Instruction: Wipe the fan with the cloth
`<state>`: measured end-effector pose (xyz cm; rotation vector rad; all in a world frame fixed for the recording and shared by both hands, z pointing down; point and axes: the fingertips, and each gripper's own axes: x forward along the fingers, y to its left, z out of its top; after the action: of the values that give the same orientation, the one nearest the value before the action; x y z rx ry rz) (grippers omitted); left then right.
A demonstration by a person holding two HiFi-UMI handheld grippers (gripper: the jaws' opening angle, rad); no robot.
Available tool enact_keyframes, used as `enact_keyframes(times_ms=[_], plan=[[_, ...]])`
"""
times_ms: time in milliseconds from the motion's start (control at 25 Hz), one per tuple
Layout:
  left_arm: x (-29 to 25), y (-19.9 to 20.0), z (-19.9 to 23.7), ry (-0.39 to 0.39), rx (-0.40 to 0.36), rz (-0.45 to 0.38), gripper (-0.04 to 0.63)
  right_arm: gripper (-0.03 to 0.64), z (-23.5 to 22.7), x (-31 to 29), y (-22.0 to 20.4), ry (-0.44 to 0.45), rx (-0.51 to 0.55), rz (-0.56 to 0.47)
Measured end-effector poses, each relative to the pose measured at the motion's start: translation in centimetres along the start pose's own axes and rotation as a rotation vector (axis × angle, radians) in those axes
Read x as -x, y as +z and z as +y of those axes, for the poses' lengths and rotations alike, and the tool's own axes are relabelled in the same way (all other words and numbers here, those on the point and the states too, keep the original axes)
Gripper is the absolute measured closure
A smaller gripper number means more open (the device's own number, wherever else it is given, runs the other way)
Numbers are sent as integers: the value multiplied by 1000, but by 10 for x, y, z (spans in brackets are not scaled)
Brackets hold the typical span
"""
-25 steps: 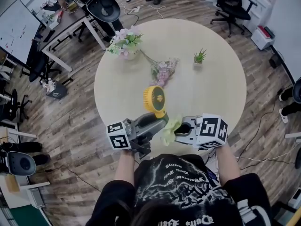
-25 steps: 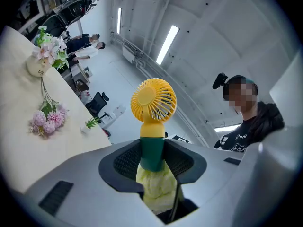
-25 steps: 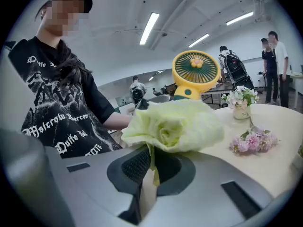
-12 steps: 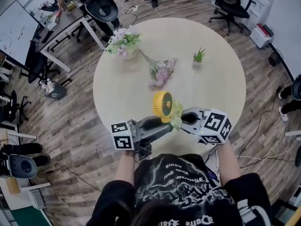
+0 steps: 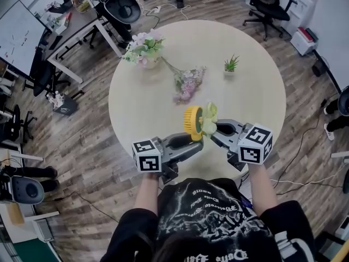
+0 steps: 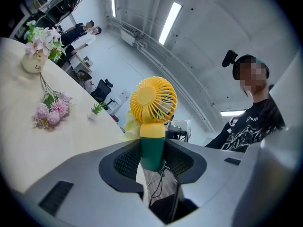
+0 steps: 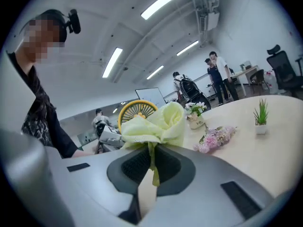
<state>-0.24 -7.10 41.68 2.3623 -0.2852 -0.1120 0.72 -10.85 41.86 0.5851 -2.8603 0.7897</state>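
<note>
Holding the yellow handheld fan (image 5: pixel 192 121) upright by its green handle, your left gripper (image 5: pixel 192 141) has its jaws clamped partway shut on it. Your right gripper (image 5: pixel 217 129) pinches the pale green cloth (image 5: pixel 209 119) just beside the fan's head, above the round table's (image 5: pixel 256 75) near edge.

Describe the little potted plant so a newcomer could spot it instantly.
On the round pale table, look to its far right part. A tiny white pot stands alone there; unlike the vase bouquet and the loose pink flowers, it bears only spiky green leaves.
</note>
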Motion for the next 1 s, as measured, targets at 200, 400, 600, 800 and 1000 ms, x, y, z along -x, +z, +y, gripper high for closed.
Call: enact_keyframes(times_ms=[200, 400, 600, 800, 1000], plan=[[4, -18, 17, 76, -2, 48, 422, 594, -1, 14, 27, 50, -137, -197], [11, -23, 32, 152, 32, 9, 422, 594, -5, 22, 29, -11, -80, -211], [35, -33, 79, 454, 24, 59, 422, 594, -23, 35, 9, -159, -49, -183], [50, -54, 114, 688, -25, 228, 422, 594, -34, 53, -10, -230, -91, -177], [55, -70, 140, 846, -91, 371, 422, 593, -41, 73, -26, -281, -146, -197]])
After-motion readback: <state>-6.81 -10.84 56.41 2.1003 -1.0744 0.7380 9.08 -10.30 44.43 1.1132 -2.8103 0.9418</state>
